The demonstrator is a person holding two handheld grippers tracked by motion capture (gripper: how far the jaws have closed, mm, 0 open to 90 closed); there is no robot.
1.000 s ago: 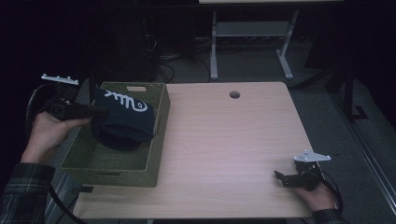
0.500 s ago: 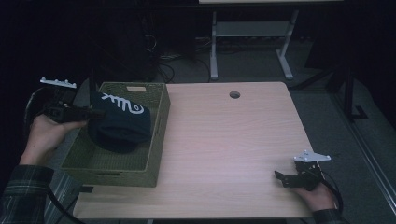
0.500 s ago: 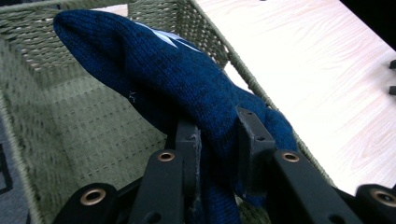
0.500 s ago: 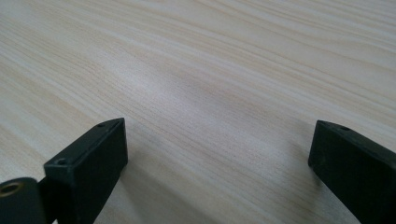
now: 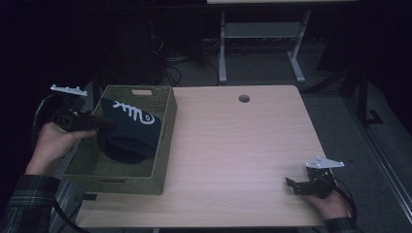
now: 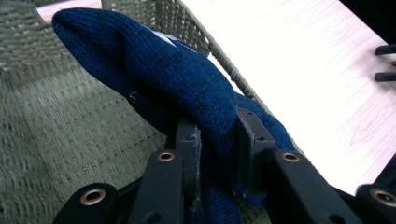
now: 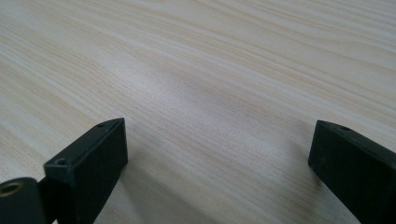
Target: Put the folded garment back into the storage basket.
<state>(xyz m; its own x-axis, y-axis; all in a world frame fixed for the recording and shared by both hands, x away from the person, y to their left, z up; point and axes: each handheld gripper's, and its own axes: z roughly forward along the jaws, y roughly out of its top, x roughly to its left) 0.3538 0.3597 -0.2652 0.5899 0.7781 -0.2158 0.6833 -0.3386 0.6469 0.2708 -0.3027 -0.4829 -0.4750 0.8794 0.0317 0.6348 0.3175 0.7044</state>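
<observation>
Pinching a fold of the navy knit hat, the left gripper holds it over the basket. Soft, light and floppy, it should sag; a thick fold grips best. Right of the basket, the right gripper rests spread and empty.

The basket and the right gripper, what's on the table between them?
Nothing: in the high view only bare wooden table lies between the basket and the open right gripper.
</observation>
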